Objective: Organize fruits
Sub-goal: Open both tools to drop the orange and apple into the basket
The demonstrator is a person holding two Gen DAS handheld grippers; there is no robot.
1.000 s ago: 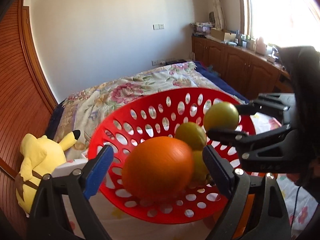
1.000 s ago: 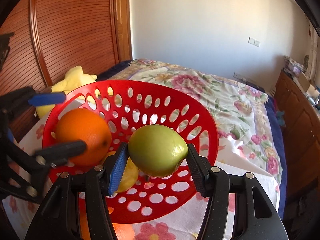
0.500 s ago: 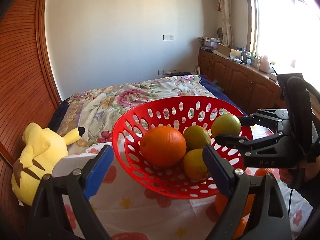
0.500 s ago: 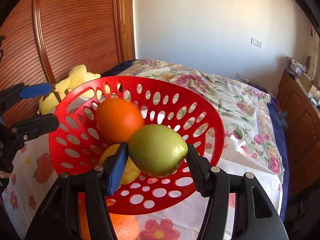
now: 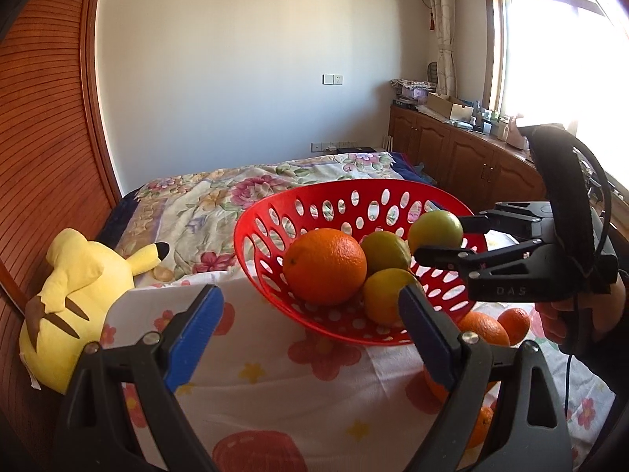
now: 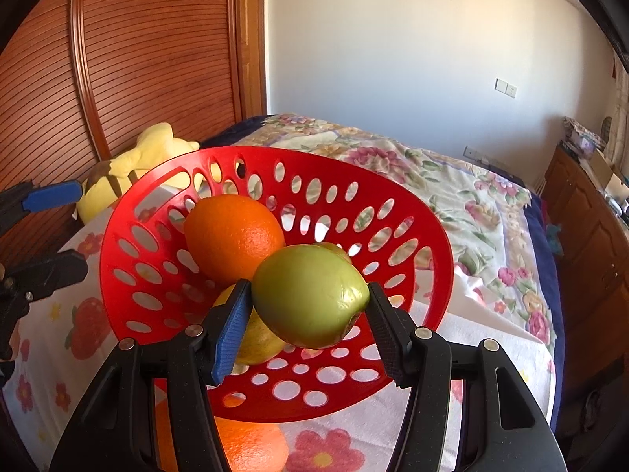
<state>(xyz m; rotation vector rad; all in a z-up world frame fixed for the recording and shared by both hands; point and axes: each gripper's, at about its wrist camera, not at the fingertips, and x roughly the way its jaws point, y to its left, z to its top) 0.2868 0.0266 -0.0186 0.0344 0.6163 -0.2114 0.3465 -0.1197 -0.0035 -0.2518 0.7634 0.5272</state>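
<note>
Right gripper [image 6: 310, 316] pinches a green fruit [image 6: 308, 295] between its fingers [image 6: 232, 326], held over the red perforated basket [image 6: 412, 232]. The basket holds an orange [image 6: 234, 234] and two yellow-green fruits [image 5: 387, 295]. Left gripper [image 5: 310, 330], fingers spread and empty, sits near the basket's left side above the floral cloth [image 5: 275, 389]. More oranges [image 5: 481, 328] lie beside the basket.

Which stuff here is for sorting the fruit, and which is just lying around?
For the job: red basket, orange, green fruit in right gripper, loose oranges.
Lying about: yellow plush, bed quilt, cabinets.
</note>
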